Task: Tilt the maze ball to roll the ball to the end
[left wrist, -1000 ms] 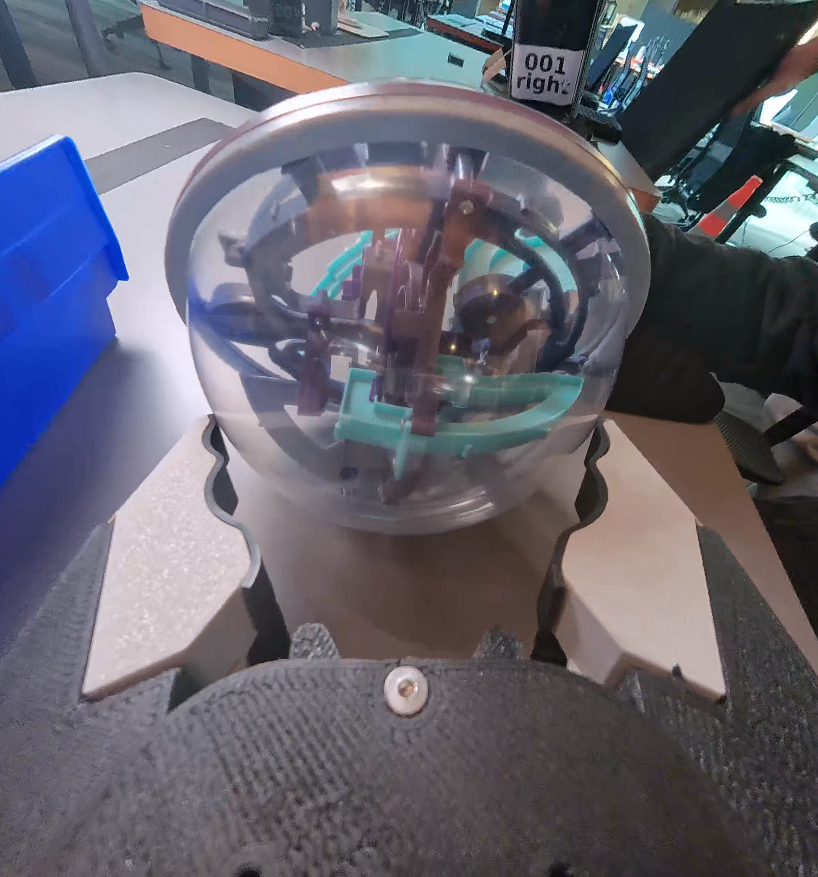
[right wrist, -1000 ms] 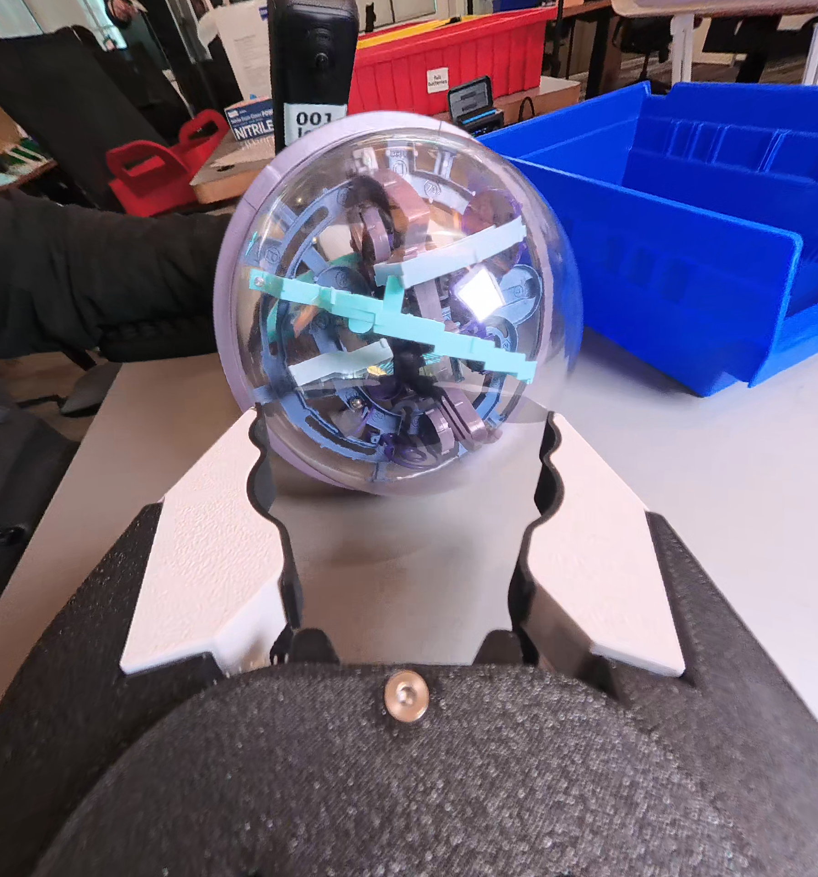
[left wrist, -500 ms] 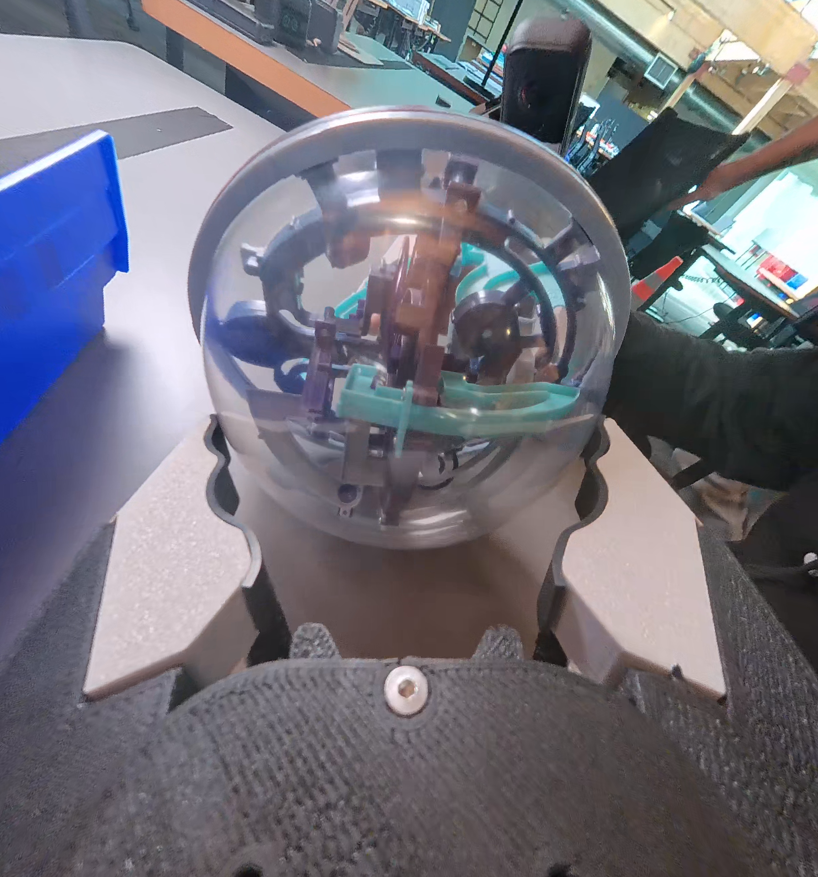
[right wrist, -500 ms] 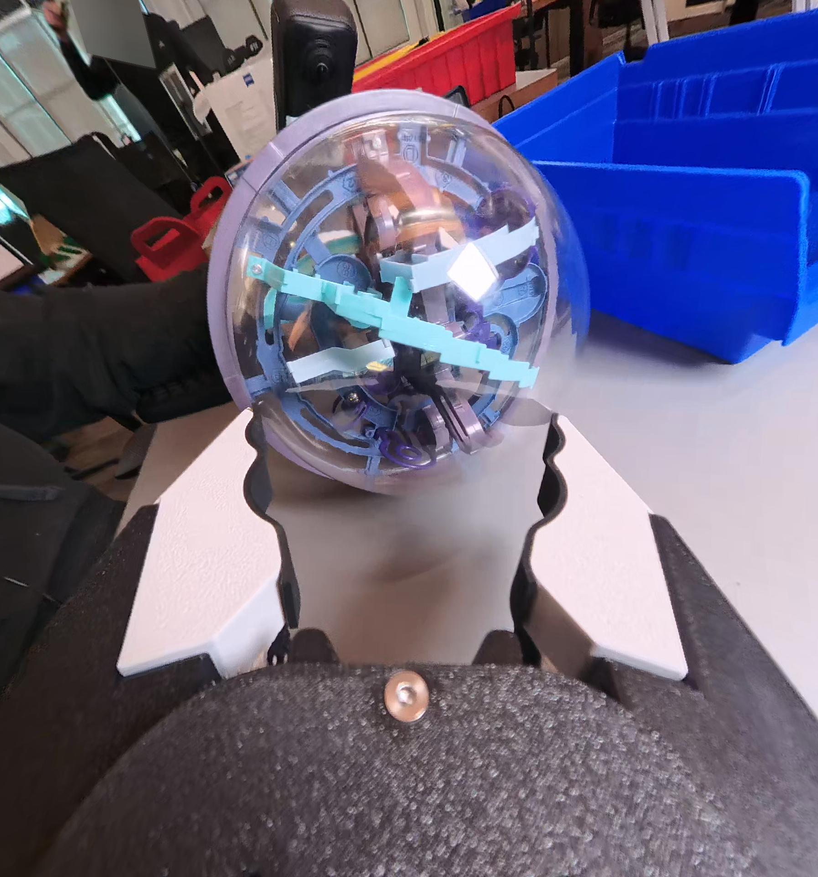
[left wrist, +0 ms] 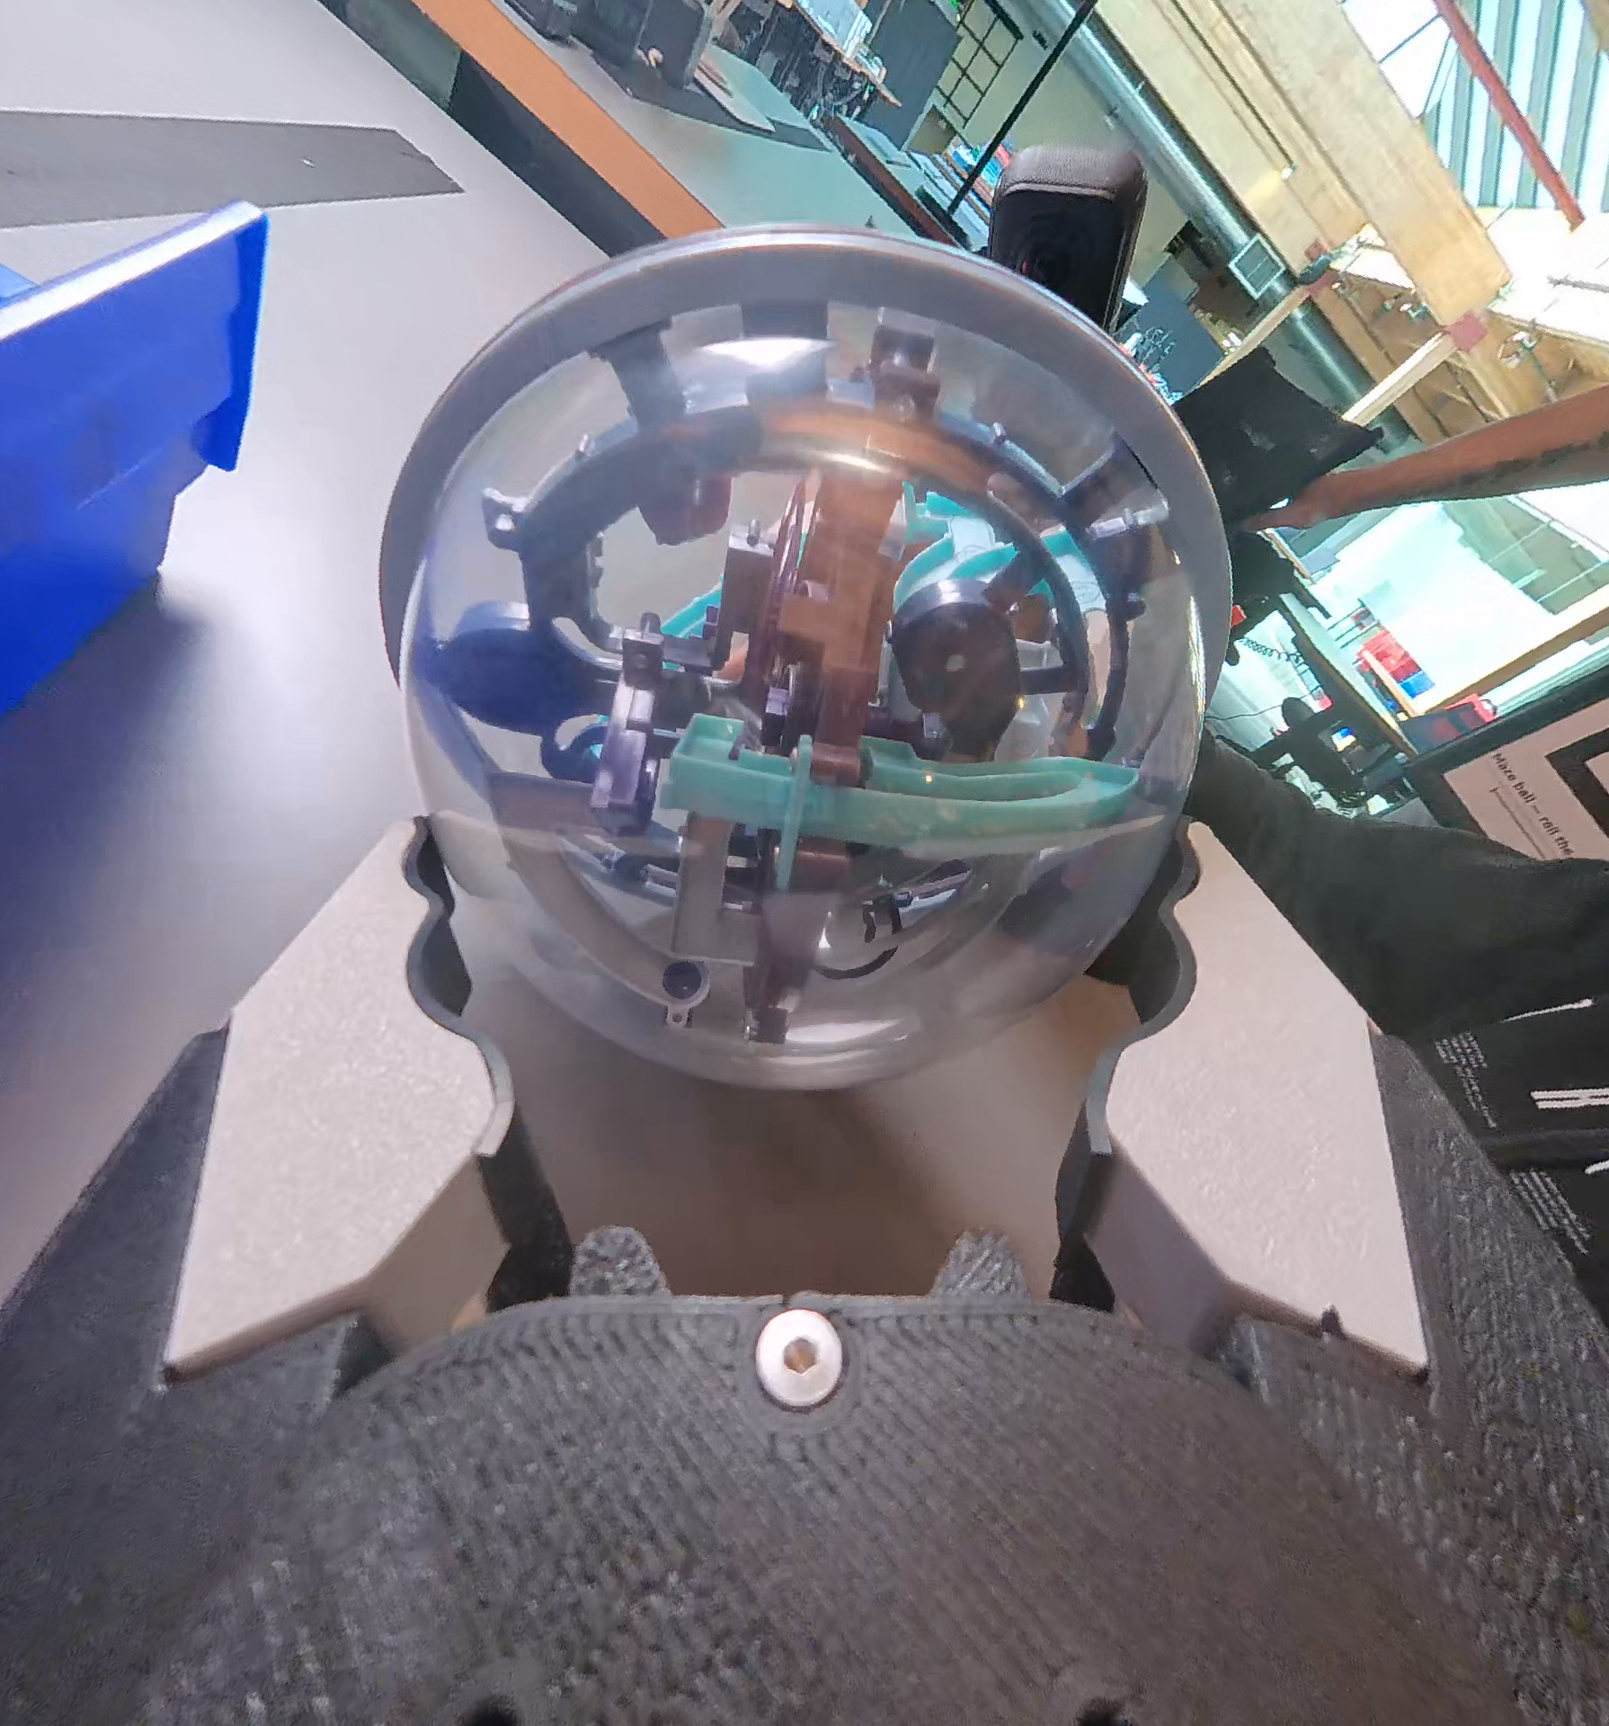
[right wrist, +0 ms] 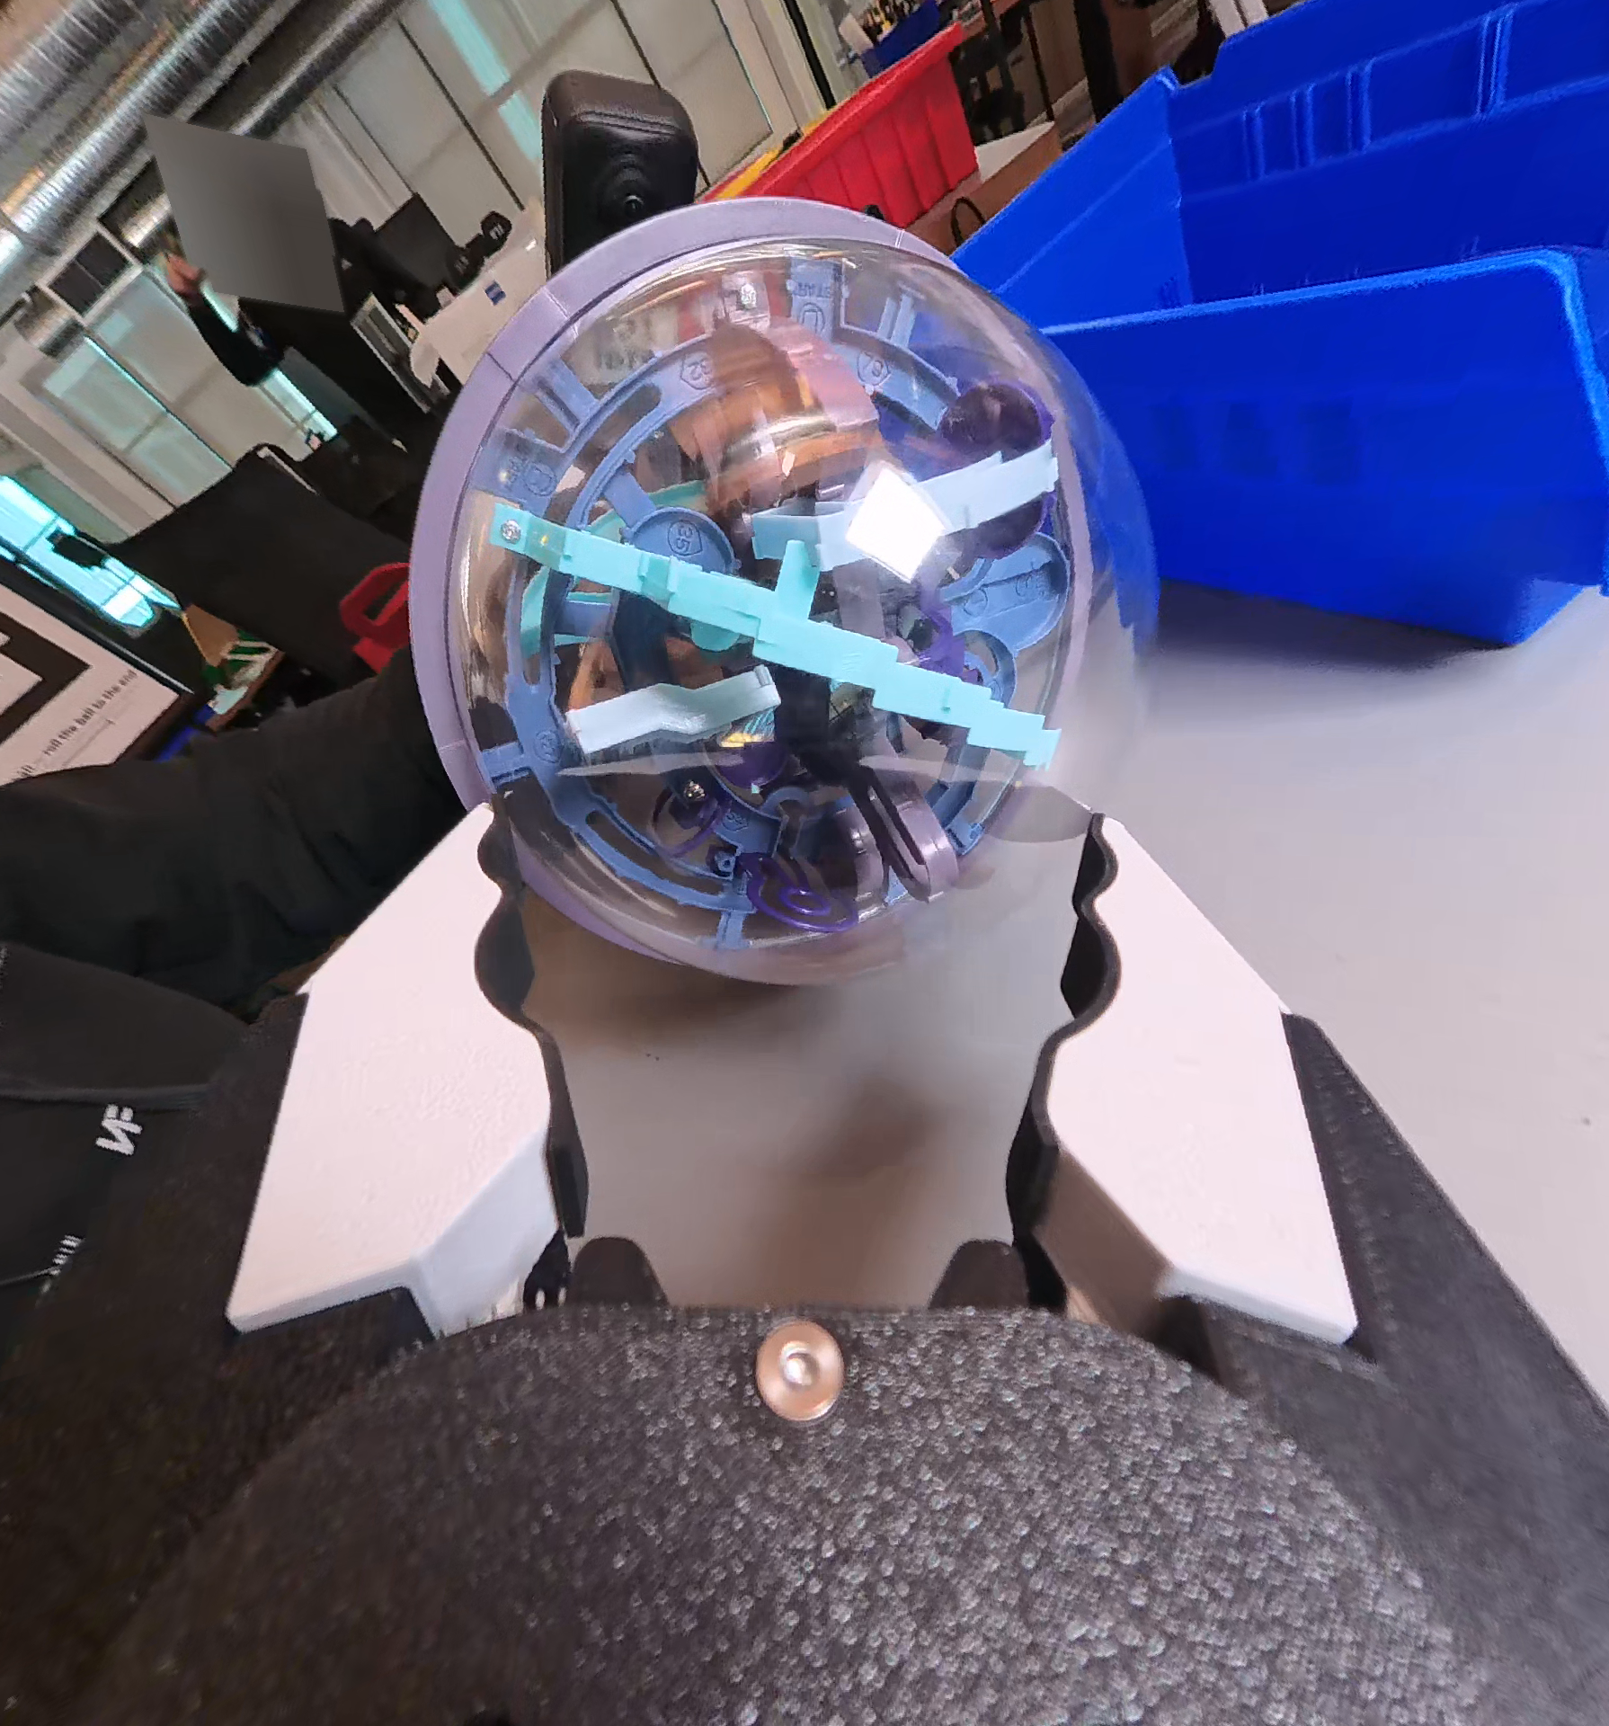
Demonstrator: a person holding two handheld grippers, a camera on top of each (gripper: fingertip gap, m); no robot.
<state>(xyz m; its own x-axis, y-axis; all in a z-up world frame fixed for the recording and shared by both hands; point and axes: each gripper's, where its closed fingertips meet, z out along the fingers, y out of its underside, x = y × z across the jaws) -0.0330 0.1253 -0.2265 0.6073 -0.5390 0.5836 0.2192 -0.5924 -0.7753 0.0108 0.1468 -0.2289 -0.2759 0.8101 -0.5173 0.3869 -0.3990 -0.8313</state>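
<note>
The clear maze ball (left wrist: 805,654), teal and blue tracks inside, was clamped between both tools, left (left wrist: 801,897) and right (right wrist: 791,841); blue bins (right wrist: 1398,392) stood far right on the counter (right wrist: 1342,841).

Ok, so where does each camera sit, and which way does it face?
Left wrist view: on the left tool, looking along its fingers at the maze ball; blue bin left, dark sleeve right.
Right wrist view: on the right tool, facing the opposite way; bin right, sleeve left.
Shared: the ball, and each other's camera above it.
</note>
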